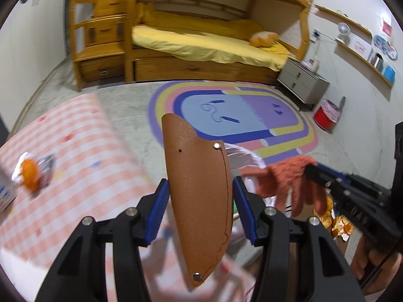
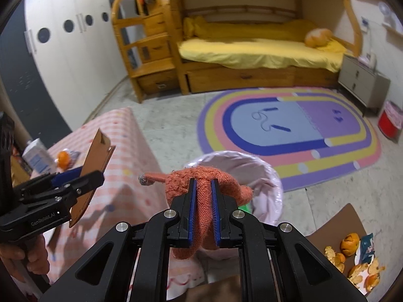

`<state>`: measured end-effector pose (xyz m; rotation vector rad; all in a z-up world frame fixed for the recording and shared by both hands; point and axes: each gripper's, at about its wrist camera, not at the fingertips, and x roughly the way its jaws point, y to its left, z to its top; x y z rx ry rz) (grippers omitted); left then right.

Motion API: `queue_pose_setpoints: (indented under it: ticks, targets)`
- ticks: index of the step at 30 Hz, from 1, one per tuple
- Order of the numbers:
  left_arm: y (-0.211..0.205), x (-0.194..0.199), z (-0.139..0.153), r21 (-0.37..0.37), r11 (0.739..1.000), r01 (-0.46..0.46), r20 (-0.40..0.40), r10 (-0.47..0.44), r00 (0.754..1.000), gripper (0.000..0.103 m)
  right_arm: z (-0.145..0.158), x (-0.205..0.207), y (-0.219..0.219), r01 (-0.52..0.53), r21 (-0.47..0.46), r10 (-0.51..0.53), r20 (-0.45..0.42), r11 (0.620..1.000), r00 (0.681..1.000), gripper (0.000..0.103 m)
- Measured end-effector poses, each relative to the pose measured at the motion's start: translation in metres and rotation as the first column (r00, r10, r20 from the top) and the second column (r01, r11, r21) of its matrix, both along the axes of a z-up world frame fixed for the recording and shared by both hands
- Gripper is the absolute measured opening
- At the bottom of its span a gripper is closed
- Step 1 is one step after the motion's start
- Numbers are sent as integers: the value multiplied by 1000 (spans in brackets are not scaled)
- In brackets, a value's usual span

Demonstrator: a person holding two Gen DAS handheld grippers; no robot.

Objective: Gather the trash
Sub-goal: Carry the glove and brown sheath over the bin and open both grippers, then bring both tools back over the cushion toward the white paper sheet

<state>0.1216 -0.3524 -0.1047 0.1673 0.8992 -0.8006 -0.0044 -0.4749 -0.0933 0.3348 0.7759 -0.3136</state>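
My left gripper is shut on a brown leather sheath, held upright over the edge of the pink checked table; it also shows in the right wrist view. My right gripper is shut on an orange knitted glove, held above a bin lined with a pale pink bag. The glove also shows in the left wrist view. An orange peel with wrappers lies on the table.
Orange peels and a wrapper lie on brown cardboard on the floor at the right. A white bottle stands on the table. A rainbow rug, a bunk bed, a grey nightstand and a red bin lie beyond.
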Motion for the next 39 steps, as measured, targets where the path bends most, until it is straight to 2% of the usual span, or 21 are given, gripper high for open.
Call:
queue_pose_setpoints:
  ticks: [7,9,10,11,13,18,23,26,33,39]
  targets:
    - [-61,24,-12,-7,999,48,-31,-49,998,51,-27,23,-39,46,55,-45,-23,997,999,12]
    - [-70,30,-14,-15,998,58,-45,-59,997,62,-37,30,-47,48,80,-46,-30,996,998,17]
    - [-72,33,-15,-21,998,54,-48,-55,997,73,-41,32,-50,56,84,-53,-39,995,998,22]
    - [-72,35,-14,-22,999,49,-48,-50,998,75,-44,33,-53,64,90,-60,-48,994,997,29]
    - [-68,40,-14,-17,999,32,-52,-33,998,75,-50,31,-58,84,113,-79,-48,990,996,31]
    - [-40,44,-11,12,999,-48,-26,48,998,75,-45,14,-53,100,141,-96,-39,985,995,31]
    - [-9,31,1,34,995,-95,1,95,995,75,-19,4,-28,54,133,-55,0,990,999,31]
    - [14,17,17,40,992,-122,46,120,992,75,-1,-3,-12,23,115,-27,32,993,999,31]
    - [81,-19,41,48,979,-196,103,190,976,75,33,-9,47,-105,74,100,68,992,993,31]
    - [161,-40,36,76,949,-305,111,296,949,75,36,11,111,-243,49,241,36,969,970,31]
